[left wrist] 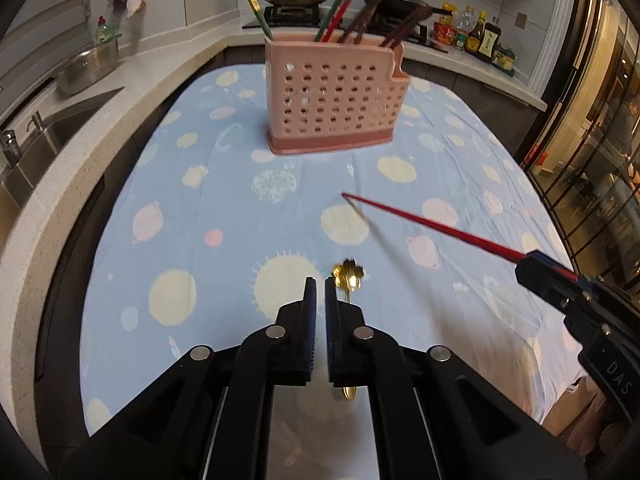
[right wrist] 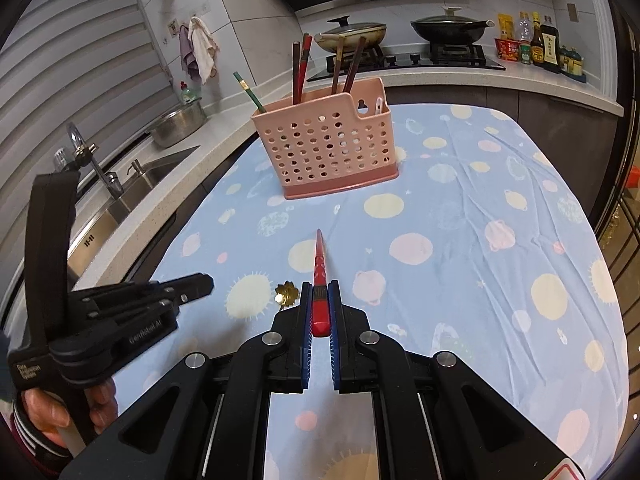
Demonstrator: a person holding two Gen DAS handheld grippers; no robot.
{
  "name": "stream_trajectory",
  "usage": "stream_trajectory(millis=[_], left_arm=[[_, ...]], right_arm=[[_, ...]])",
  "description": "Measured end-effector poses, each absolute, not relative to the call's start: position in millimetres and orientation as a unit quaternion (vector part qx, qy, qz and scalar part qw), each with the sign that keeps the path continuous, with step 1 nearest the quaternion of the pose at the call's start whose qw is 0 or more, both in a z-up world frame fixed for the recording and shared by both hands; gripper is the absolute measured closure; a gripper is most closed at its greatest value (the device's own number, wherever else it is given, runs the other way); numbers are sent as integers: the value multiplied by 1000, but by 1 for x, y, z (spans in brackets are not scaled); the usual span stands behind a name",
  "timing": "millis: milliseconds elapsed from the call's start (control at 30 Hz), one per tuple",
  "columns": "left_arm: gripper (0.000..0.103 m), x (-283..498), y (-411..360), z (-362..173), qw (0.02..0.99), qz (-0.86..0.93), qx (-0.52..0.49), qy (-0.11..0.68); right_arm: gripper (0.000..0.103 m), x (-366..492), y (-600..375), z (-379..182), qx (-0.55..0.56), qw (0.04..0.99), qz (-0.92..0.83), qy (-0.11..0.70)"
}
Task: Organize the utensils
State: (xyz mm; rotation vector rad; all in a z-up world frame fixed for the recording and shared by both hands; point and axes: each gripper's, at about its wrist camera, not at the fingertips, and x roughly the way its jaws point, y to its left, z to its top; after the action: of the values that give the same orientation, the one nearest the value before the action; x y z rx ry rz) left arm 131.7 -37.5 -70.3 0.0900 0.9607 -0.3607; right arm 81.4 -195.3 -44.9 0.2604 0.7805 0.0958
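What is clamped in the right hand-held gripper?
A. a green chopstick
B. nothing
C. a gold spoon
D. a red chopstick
D: the right hand-held gripper has its blue pads closed on a red chopstick that points toward the pink utensil holder.

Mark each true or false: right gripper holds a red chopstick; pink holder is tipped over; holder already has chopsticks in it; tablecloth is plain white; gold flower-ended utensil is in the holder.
1. The right gripper is closed on a red chopstick. True.
2. The pink holder is tipped over. False: it stands upright on the table.
3. The holder already has chopsticks in it. True.
4. The tablecloth is plain white. False: it is light blue with planet and sun prints.
5. The gold flower-ended utensil is in the holder. False: it is well short of the holder, by the tip of the left gripper.
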Motion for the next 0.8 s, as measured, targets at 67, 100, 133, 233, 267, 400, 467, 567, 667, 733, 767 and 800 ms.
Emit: stream_trajectory(millis=[67, 100, 133, 233, 267, 400, 467, 567, 667, 733, 767, 800], left_arm=[[70, 122, -43, -91, 858, -174, 55, 480], [68, 118, -45, -101, 853, -174, 60, 489], [68, 115, -47, -112, 846, -175, 65, 500], [69, 110, -49, -133, 836, -171, 69, 517], [69, 108, -51, -133, 841, -171, 75, 507], [89, 109, -49, -131, 840, -173, 71, 510], [93, 111, -46, -131, 837, -177, 65, 513], [93, 111, -45, -125, 840, -177, 65, 509], [93, 112, -43, -111, 849, -175, 65, 495], [93, 114, -42, -98, 856, -176, 61, 482], [94, 115, -41, -91, 860, -176, 59, 475], [100, 117, -40, -84, 863, -177, 57, 469]], right_arm=[[96, 80, -192, -53, 127, 911, 49, 390], [96, 79, -191, -57, 127, 909, 50, 395], [96, 78, -190, -60, 126, 907, 50, 399], [96, 76, -188, -66, 126, 903, 51, 407], [96, 76, -188, -67, 125, 903, 51, 408], [96, 76, -187, -69, 125, 902, 50, 410], [96, 76, -187, -68, 126, 902, 50, 410], [96, 76, -186, -68, 124, 903, 50, 409], [96, 75, -186, -64, 123, 904, 52, 406], [96, 76, -186, -60, 123, 906, 53, 401], [96, 77, -186, -57, 123, 908, 53, 398], [96, 77, -187, -53, 122, 910, 54, 393]])
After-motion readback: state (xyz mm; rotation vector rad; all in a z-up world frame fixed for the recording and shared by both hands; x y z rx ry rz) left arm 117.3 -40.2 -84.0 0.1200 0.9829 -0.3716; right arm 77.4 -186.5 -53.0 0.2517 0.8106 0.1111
